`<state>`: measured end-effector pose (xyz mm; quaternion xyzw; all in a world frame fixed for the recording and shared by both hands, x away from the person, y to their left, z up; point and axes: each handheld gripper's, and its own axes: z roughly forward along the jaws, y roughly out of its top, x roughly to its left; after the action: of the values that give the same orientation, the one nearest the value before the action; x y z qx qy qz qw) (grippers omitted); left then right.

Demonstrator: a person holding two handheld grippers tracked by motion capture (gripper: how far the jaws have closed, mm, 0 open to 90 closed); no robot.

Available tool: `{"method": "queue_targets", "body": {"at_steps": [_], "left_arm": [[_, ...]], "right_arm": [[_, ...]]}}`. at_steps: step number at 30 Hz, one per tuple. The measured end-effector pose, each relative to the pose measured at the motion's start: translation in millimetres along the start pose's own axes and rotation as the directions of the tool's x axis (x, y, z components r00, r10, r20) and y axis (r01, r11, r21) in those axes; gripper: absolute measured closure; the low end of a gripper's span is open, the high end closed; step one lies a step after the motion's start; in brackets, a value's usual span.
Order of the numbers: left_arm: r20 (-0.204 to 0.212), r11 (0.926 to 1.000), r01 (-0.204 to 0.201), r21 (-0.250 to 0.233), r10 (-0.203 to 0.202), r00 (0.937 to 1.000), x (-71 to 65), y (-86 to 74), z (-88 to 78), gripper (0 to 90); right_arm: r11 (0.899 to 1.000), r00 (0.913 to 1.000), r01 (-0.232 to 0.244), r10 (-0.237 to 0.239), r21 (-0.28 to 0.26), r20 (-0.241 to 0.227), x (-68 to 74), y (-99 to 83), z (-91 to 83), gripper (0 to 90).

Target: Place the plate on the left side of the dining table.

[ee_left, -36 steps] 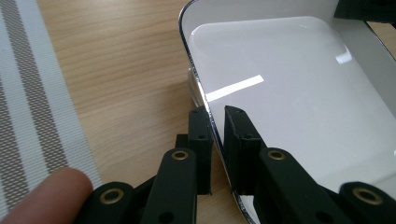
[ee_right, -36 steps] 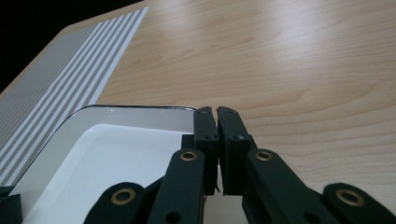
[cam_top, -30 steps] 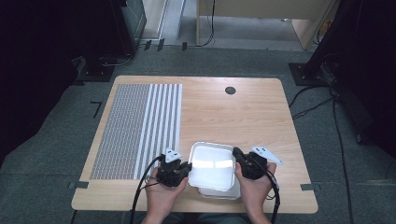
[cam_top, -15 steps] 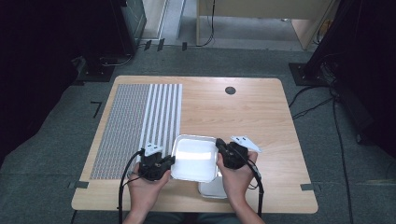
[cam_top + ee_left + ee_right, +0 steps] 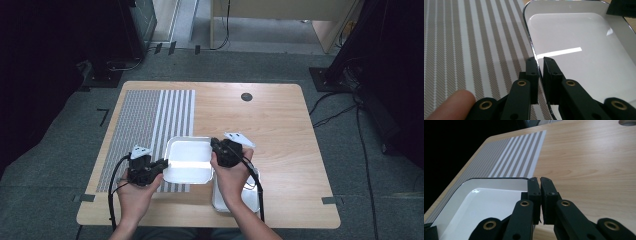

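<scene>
On the near half of the wooden table (image 5: 280,120), a white tray (image 5: 187,160) is held up between 2 grippers, 1 at each of its short sides. Seen from the high view, the tray sits partly over the right edge of the striped mat (image 5: 150,125) and partly over bare wood.

At the tray's left side, the left gripper (image 5: 159,166) has its jaws pinched on the rim. From the left gripper view, the left gripper (image 5: 541,65) has 1 jaw outside the thin dark-edged rim and 1 inside, over the glossy white floor of the tray (image 5: 584,55), with the mat (image 5: 474,45) below and to the left. A fingertip (image 5: 451,103) of the person's hand shows at the bottom left corner.

At the tray's right side, the right gripper (image 5: 215,148) clamps the opposite rim. From the right gripper view, the right gripper (image 5: 540,182) has its jaws pressed nearly together on the tray's edge, with the tray (image 5: 486,202) stretching away to the left and the mat (image 5: 511,160) beyond it.

Under the person's right hand (image 5: 232,175), a 2nd white tray (image 5: 250,197) lies on the table near the front edge. A dark round hole (image 5: 246,96) sits far back on the tabletop, well apart from the trays.
</scene>
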<state>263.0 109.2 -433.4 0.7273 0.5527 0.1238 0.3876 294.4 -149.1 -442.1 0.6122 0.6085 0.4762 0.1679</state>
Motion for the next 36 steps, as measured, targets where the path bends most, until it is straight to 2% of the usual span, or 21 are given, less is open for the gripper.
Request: {"method": "queue_targets", "body": {"at_steps": [1,2,4,7,9,12,18,19,20,24,27,30,32,36], "left_arm": [[0.000,1.0000,0.000,0.000,0.000,1.0000,0.0,0.0,0.0,83.7],[-0.010,1.0000,0.007,-0.007,-0.007,0.9999,6.7,2.5,-2.1,83.8],[-0.016,0.9999,0.009,-0.010,-0.009,0.9998,10.6,3.8,-3.1,83.9],[-0.033,0.9991,0.032,-0.027,-0.033,0.9989,25.6,9.3,-6.7,84.2],[-0.036,0.9988,0.036,-0.032,-0.037,0.9987,29.0,10.8,-7.4,84.4],[-0.040,0.9978,0.052,-0.041,-0.054,0.9977,41.6,16.0,-9.3,84.5],[-0.063,0.9958,0.068,-0.060,-0.072,0.9954,61.4,23.1,-8.9,85.0],[-0.063,0.9958,0.068,-0.060,-0.072,0.9954,61.4,23.1,-8.9,85.1],[-0.067,0.9947,0.080,-0.065,-0.084,0.9942,67.6,24.5,-7.8,85.3],[-0.072,0.9940,0.087,-0.067,-0.091,0.9932,76.7,25.6,-5.6,85.4],[-0.075,0.9917,0.102,-0.079,-0.108,0.9913,84.4,27.6,-3.1,85.6],[-0.080,0.9892,0.120,-0.085,-0.127,0.9887,95.4,31.5,0.8,86.0],[-0.084,0.9883,0.124,-0.089,-0.132,0.9877,97.9,32.7,2.4,86.1],[-0.112,0.9869,0.134,-0.089,-0.144,0.9833,110.9,37.5,11.1,86.2]], "right_arm": [[1.000,1.0000,0.000,0.000,0.000,0.000,0.0,0.0,0.0,88.4],[1.000,1.0000,-0.002,0.002,-0.001,-0.007,6.5,2.8,7.5,88.4],[1.000,0.9999,-0.003,0.003,0.001,-0.011,8.9,3.7,10.1,88.4],[1.000,0.9997,-0.002,0.002,0.003,-0.025,20.5,7.9,23.2,88.4],[1.000,0.9996,-0.002,0.002,0.005,-0.029,24.2,9.3,27.1,88.5],[1.000,0.9993,-0.001,0.001,0.007,-0.037,33.3,13.4,36.9,88.4],[1.000,0.9991,-0.002,0.003,0.011,-0.043,49.1,19.3,56.3,88.5],[1.000,0.9990,-0.003,0.003,0.010,-0.044,51.3,19.6,59.3,88.5],[1.000,0.9991,-0.001,0.001,0.012,-0.043,53.7,19.6,62.7,88.5],[1.000,0.9991,-0.001,0.002,0.012,-0.043,58.4,19.6,70.8,88.4],[1.000,0.9987,-0.013,0.014,0.014,-0.049,62.9,20.4,84.3,88.3],[1.000,0.9983,-0.020,0.021,0.015,-0.055,65.2,20.6,93.6,88.4],[1.000,0.9982,-0.026,0.027,0.018,-0.054,66.0,20.3,96.9,88.4],[0.999,0.9978,-0.038,0.040,0.030,-0.053,69.7,20.4,115.5,88.4]]}}
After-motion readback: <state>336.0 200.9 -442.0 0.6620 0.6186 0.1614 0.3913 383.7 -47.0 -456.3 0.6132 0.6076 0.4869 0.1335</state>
